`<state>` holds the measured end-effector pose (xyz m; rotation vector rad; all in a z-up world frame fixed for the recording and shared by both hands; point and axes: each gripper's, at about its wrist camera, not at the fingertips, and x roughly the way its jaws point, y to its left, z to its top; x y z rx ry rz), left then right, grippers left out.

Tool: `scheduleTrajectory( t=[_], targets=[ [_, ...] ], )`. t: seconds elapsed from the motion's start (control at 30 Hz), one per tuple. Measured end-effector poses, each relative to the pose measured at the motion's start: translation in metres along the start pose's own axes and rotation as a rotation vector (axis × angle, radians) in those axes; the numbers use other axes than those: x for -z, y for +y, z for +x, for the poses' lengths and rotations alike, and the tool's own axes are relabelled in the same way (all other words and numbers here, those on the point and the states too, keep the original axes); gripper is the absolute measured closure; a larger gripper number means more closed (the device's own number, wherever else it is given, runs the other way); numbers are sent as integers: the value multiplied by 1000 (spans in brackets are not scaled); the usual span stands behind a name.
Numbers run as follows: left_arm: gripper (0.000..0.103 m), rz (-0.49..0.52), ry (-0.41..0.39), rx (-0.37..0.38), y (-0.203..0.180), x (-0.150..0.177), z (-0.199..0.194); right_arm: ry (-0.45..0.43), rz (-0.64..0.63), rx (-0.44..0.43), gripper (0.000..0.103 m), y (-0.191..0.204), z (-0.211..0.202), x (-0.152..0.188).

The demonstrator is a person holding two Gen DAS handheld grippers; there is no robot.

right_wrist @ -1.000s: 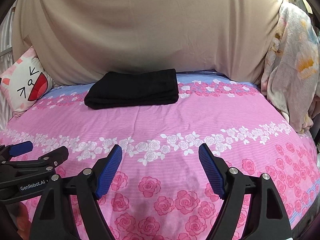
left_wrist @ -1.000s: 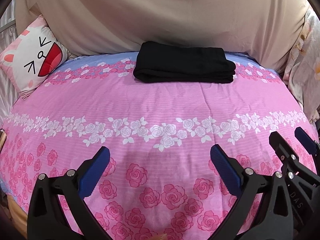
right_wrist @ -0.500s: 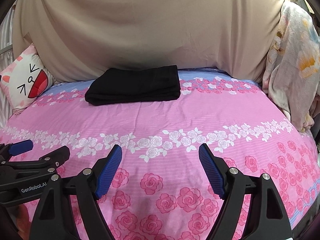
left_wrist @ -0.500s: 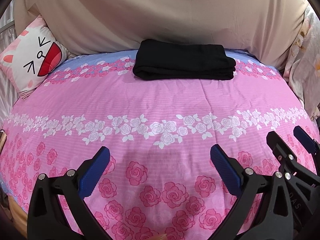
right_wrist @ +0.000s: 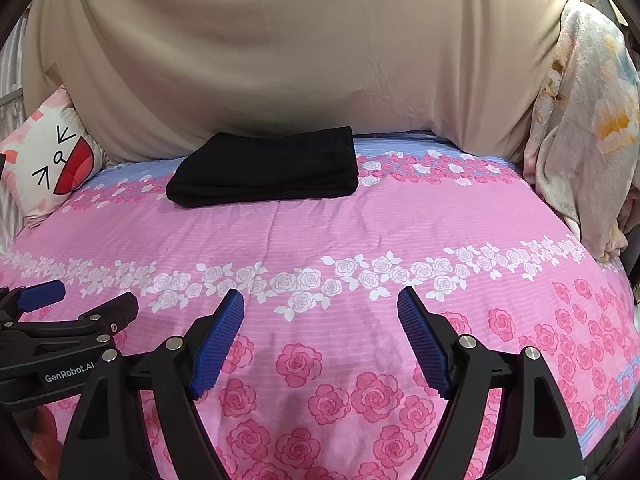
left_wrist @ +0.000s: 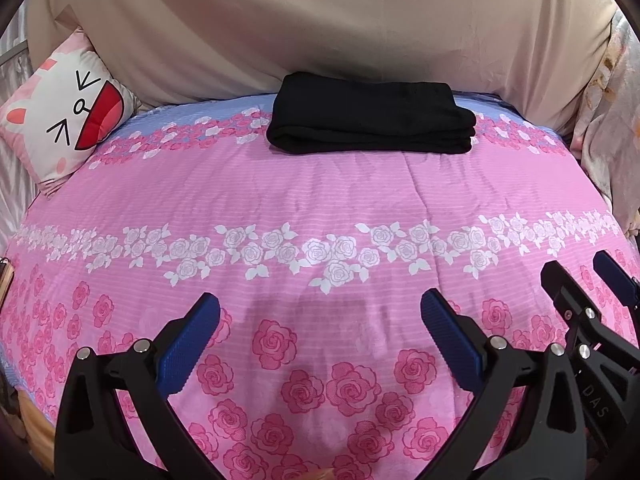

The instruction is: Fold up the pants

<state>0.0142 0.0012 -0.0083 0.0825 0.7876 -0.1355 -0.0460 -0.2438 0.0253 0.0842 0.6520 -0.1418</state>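
With both sets of jaws spread wide and nothing between them, the left gripper (left_wrist: pixel 320 320) and right gripper (right_wrist: pixel 320 320) hang side by side over the near rose-print part of the pink bedspread (left_wrist: pixel 312 184), both tilted down at it. Black pants (left_wrist: pixel 372 118) sit well apart from them at the far edge, against the beige sheet (left_wrist: pixel 320 20), already a compact stacked rectangle. Looks soft, light, limp, so layers likely slide if dragged; if regripping, I'd pinch the thick folded edge, all layers together. Cat pillow (left_wrist: pixel 64 116) far left. Fold looks done.
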Motion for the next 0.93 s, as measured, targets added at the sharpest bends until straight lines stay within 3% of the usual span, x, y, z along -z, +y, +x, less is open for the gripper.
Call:
scheduleTrajectory(
  t=[0.33, 0.6, 0.77, 0.93],
  targets=[
    [5, -6, 12, 9, 2, 1, 5, 6, 2, 0, 26, -1, 2, 2],
    [5, -7, -2, 80, 2, 6, 10, 23, 0, 4, 26, -2, 5, 7],
    [5, 18, -4, -28, -2, 11, 13, 31, -2, 7, 26, -5, 7, 8],
    [5, 19, 16, -22, 2, 14, 15, 41, 0, 12, 26, -5, 9, 11]
  ],
)
